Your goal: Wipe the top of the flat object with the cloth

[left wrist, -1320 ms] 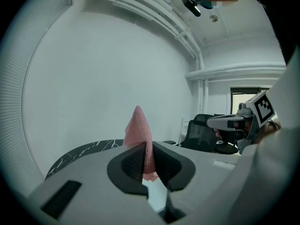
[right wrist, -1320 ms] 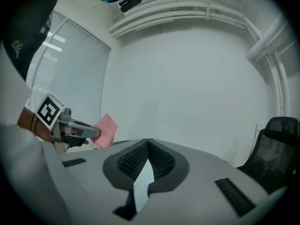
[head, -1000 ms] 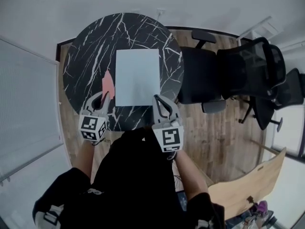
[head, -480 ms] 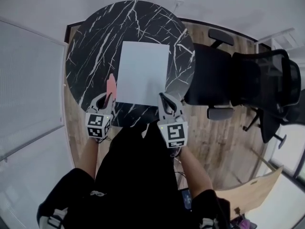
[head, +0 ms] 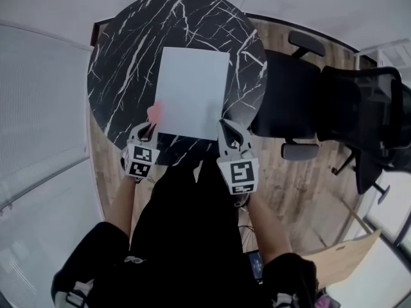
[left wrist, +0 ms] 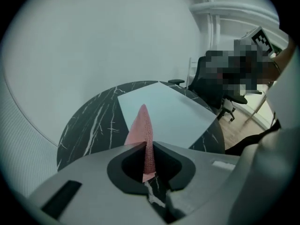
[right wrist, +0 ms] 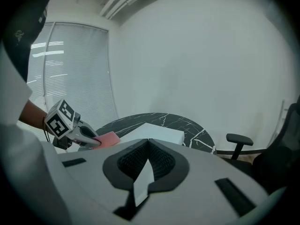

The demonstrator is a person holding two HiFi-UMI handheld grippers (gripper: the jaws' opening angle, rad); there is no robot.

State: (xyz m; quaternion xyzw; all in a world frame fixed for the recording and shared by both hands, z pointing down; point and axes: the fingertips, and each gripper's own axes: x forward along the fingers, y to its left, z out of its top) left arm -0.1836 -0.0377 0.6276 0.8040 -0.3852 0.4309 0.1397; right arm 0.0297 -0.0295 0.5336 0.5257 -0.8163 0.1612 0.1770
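A flat white object (head: 192,92) lies on the round black marble table (head: 122,63). My left gripper (head: 148,132) is shut on a pink cloth (head: 154,113), which reaches the object's near left corner. In the left gripper view the cloth (left wrist: 142,125) sticks up out of the shut jaws (left wrist: 146,146), with the white object (left wrist: 164,114) beyond. My right gripper (head: 226,126) sits at the object's near right corner. A white sliver shows inside its shut jaws (right wrist: 149,142). The right gripper view also shows the left gripper (right wrist: 86,137) and the cloth (right wrist: 108,138).
Black office chairs (head: 289,95) (head: 366,120) stand on the wood floor right of the table. A blind-covered glass wall (head: 38,108) runs along the left. A wooden desk corner (head: 340,249) shows at lower right. The person stands at the table's near edge.
My left gripper has carried the pink cloth right, from the bare table to the white object's near left corner. The right gripper has stayed at the near right corner. The head view shifted.
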